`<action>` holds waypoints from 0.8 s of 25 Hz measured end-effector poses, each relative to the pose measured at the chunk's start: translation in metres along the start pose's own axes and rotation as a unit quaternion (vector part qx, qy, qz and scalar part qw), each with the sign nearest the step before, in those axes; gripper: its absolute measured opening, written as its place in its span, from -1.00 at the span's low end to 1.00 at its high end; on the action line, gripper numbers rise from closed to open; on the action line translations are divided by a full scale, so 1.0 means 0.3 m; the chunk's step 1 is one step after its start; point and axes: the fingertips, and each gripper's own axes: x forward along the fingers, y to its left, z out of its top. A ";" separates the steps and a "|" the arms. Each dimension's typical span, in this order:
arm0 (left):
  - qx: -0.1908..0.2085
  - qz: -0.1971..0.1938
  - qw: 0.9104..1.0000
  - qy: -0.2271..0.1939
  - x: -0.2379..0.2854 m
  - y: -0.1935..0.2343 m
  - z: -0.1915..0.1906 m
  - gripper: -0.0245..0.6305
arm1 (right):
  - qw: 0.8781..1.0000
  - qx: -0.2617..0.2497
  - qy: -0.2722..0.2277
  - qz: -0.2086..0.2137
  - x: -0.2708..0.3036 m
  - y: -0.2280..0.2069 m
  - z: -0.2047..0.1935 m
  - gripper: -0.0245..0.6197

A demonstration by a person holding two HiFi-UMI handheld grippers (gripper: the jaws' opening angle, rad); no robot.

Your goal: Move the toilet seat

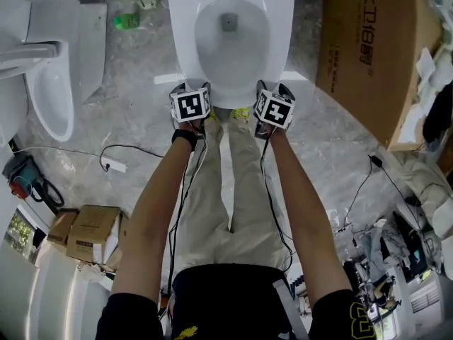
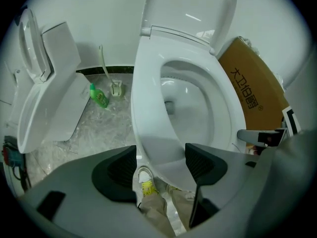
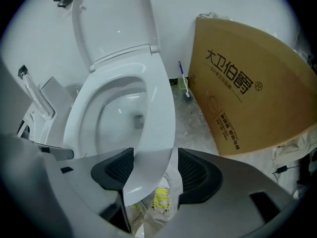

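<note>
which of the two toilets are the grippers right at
The middle toilet, next to the cardboard box; the other toilet stands off to the left.

- Toilet seat point(image 2: 146, 98): smooth, glossy white, with bright glints on it; plastic or ceramic, cannot tell which.
- Floor point(image 1: 134, 112): grey veined stone with a dull sheen.
- Cardboard box point(image 3: 247, 88): matt brown card.
- Left gripper point(image 2: 161, 165): matt grey plastic shell; its pads point(image 2: 121, 170) dark, matt, finely ribbed.
- Trousers point(image 1: 241, 190): beige cloth, creased.
</note>
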 end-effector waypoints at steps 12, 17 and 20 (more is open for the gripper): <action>-0.003 -0.007 1.000 -0.008 0.018 -0.010 0.043 0.07 | 0.997 0.057 0.056 0.011 0.068 0.021 -0.036 0.09; -0.005 -0.006 1.000 0.017 0.093 -0.014 0.006 0.13 | 0.993 0.082 0.077 0.033 0.070 0.018 -0.045 0.03; -0.022 0.005 0.999 0.025 0.077 -0.005 0.017 0.11 | 0.992 0.089 0.080 0.032 0.072 0.019 -0.044 0.02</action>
